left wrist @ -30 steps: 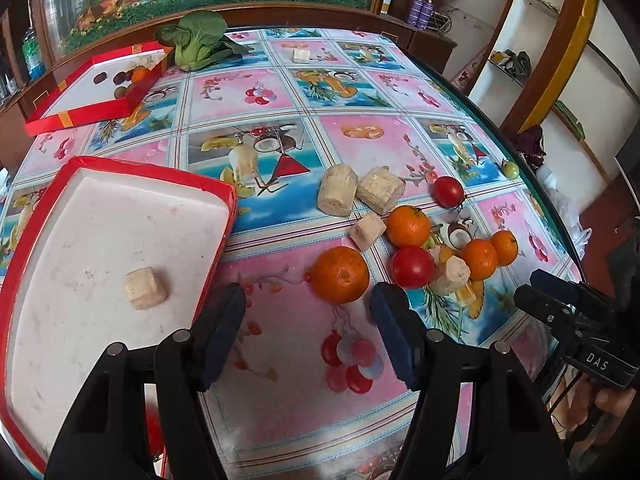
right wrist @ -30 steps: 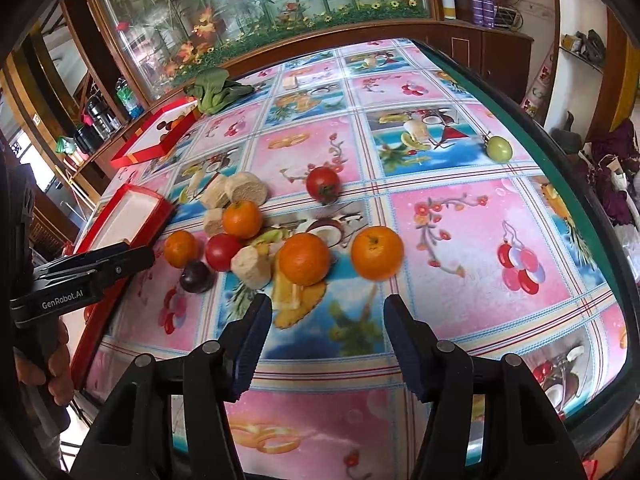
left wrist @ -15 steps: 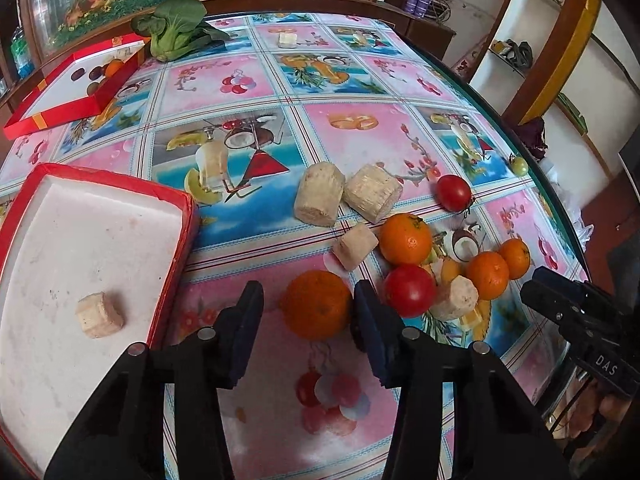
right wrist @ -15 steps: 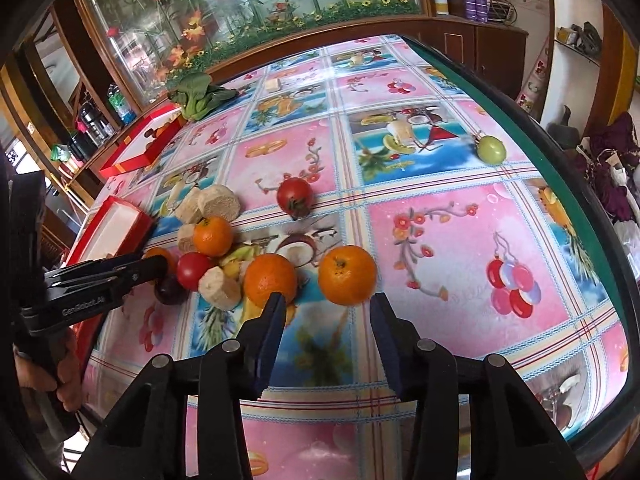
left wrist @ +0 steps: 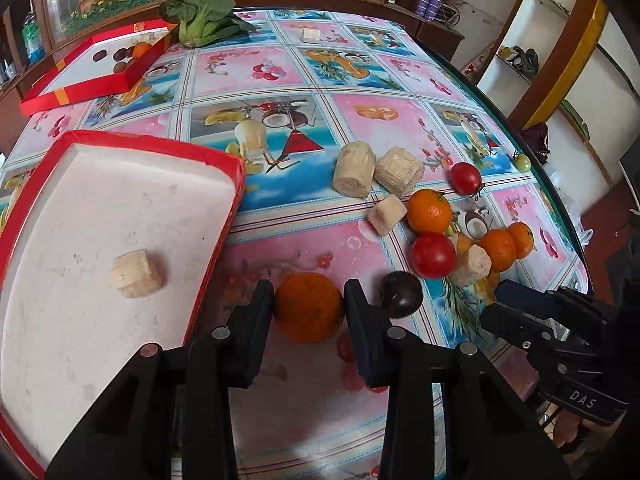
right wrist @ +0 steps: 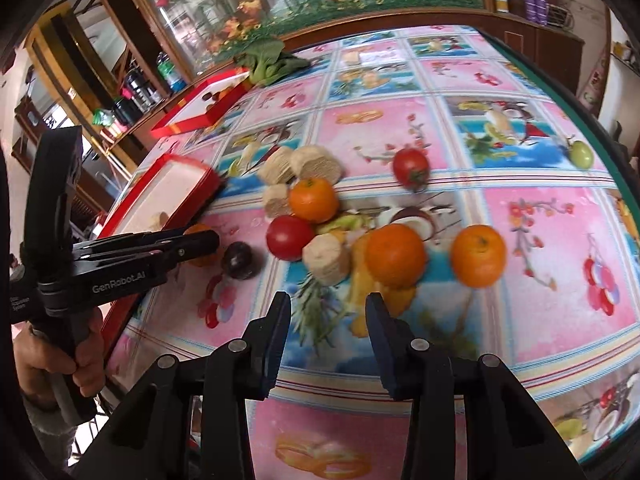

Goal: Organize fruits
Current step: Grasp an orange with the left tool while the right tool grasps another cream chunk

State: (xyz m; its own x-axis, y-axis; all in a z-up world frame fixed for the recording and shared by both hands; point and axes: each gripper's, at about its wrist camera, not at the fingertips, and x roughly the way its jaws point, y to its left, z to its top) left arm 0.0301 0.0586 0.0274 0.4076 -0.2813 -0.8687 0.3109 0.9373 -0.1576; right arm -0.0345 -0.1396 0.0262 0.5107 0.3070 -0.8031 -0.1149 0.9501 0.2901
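Note:
My left gripper (left wrist: 309,302) is shut on an orange (left wrist: 308,307) that rests on the tablecloth beside the near red tray (left wrist: 224,216). The tray holds one pale sugarcane piece (left wrist: 137,273). A dark plum (left wrist: 401,294) lies just right of the orange. A cluster of oranges (left wrist: 429,211), tomatoes (left wrist: 433,255) and sugarcane chunks (left wrist: 354,169) lies further right. My right gripper (right wrist: 327,314) is open and empty, just short of an orange (right wrist: 396,255). The left gripper (right wrist: 192,242) shows in the right wrist view, hiding most of its orange.
A second red tray (left wrist: 100,74) with several fruits sits at the far left, next to a leafy green vegetable (left wrist: 202,20). A green fruit (right wrist: 581,154) lies near the table's right edge (right wrist: 592,120). Another orange (right wrist: 478,255) and a tomato (right wrist: 411,165) lie apart.
My left gripper has moved forward and closed around the orange. My right gripper has narrowed and moved closer to the fruit cluster.

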